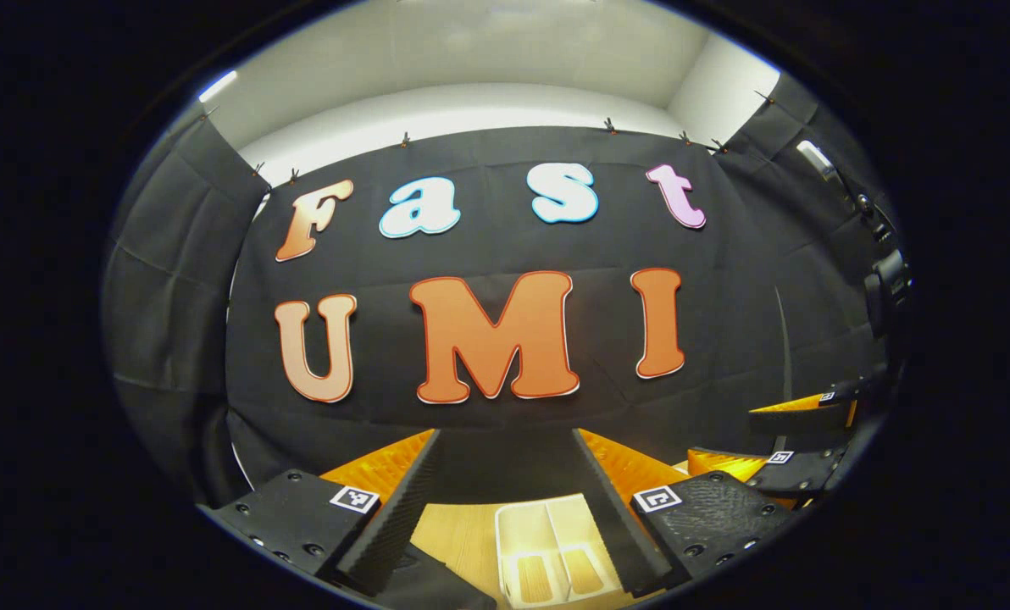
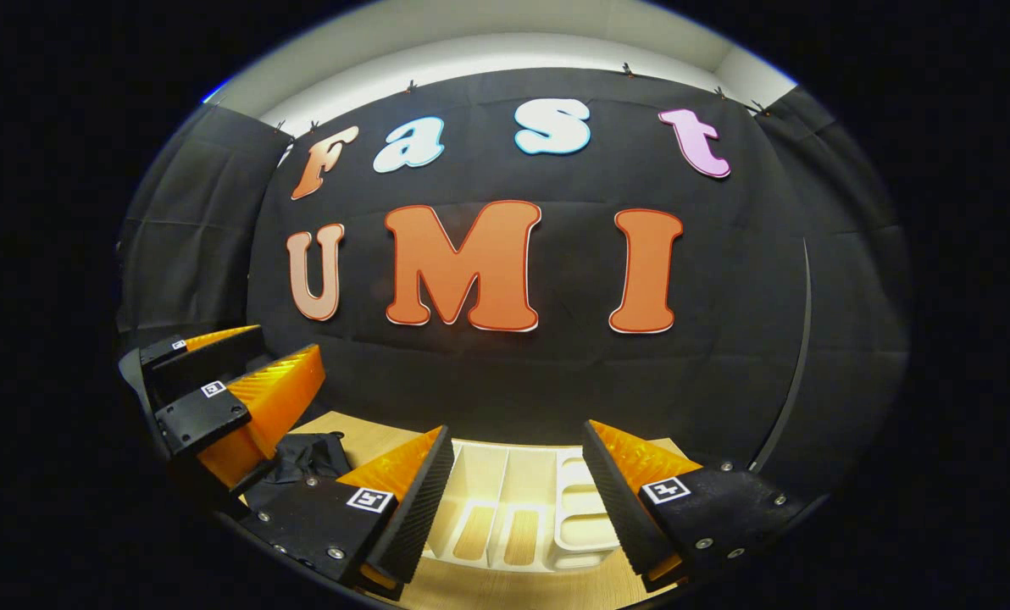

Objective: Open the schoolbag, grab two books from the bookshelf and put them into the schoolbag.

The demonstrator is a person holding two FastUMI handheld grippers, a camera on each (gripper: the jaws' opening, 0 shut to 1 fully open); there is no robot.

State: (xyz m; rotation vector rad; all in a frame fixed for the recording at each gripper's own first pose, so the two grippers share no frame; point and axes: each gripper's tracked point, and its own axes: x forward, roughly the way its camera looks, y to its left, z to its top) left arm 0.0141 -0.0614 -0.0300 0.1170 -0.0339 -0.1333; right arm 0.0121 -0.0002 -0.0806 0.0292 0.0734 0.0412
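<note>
The bookshelf is a white plastic rack with upright dividers splitting it into narrow slots, through whose bottoms the wooden table shows. In the right gripper view it stands on the table's far side, just before the black cloth wall, with its long axis running left to right and its slots opening upward; no books are visible in the slots that show. To its left lies a crumpled piece of dark fabric, possibly the schoolbag, though that cannot be told. The right gripper hangs above the rack with its fingers spread wide, holding nothing. The left gripper is likewise spread and empty, with the rack seen between its fingers.
</note>
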